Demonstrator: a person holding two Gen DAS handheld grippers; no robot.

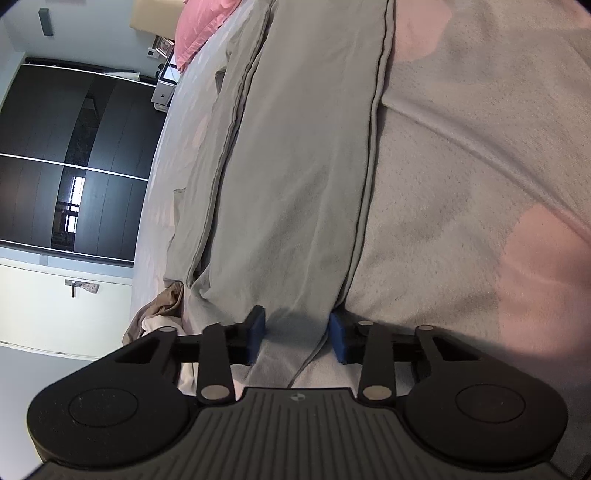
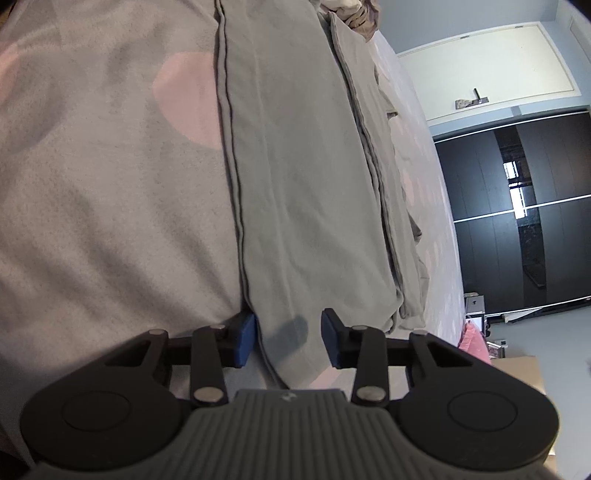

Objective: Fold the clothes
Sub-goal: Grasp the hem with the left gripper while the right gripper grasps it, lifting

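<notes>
Here the grey garment [image 1: 303,166] lies folded in a long strip on the bed cover [image 1: 461,166], which is light grey with pink spots. On the left side the left gripper [image 1: 297,334] stands at one end of the strip, its blue pads [image 1: 258,334] apart with the cloth between them, and the pads do not seem to press on it. Beside this end lies a beige cloth [image 1: 162,306]. Further away I see a pink pillow [image 1: 199,26] and a dark wardrobe [image 1: 74,166]. On the right side the right gripper [image 2: 288,341] is at the other end of the garment [image 2: 303,166], also with jaws apart around the cloth, not clamping it
</notes>
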